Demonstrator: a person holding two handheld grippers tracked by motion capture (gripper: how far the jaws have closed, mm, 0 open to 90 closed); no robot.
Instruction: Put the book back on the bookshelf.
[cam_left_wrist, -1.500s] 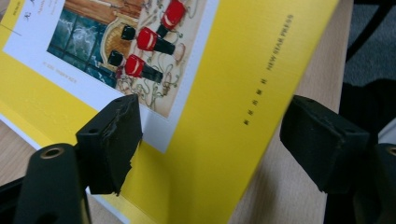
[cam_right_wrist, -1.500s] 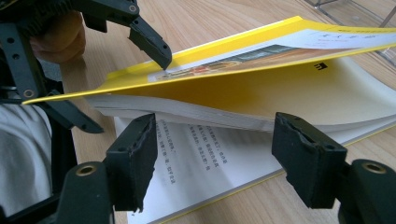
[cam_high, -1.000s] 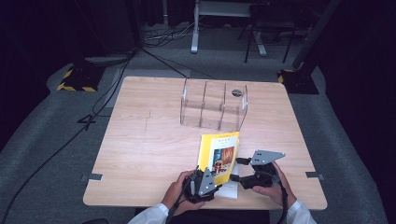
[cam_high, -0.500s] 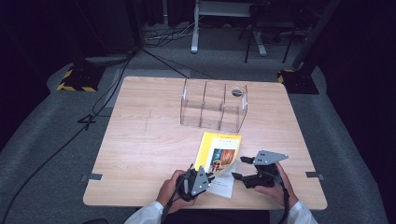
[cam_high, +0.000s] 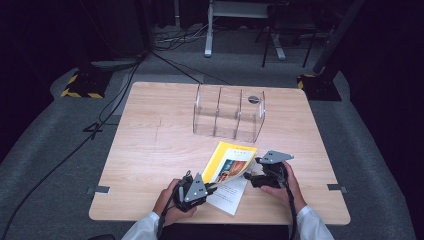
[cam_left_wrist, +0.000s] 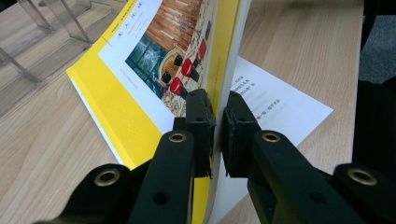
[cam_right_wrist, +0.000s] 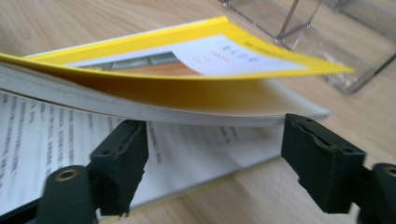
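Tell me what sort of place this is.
Probably a recording studio or lab: a lone wooden table on grey carpet, dark surroundings, hazard-striped stand bases, and cables trailing across the floor.

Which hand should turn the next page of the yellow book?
Probably the right. The right gripper is open, its jaws just widening beside the loose pages, while the left gripper is shut on the lifted part of the book.

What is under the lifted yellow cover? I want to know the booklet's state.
Under the yellow cover lies a white page of printed text, flat by the table. The left gripper clamps the cover's edge. Further pages beneath are hidden.
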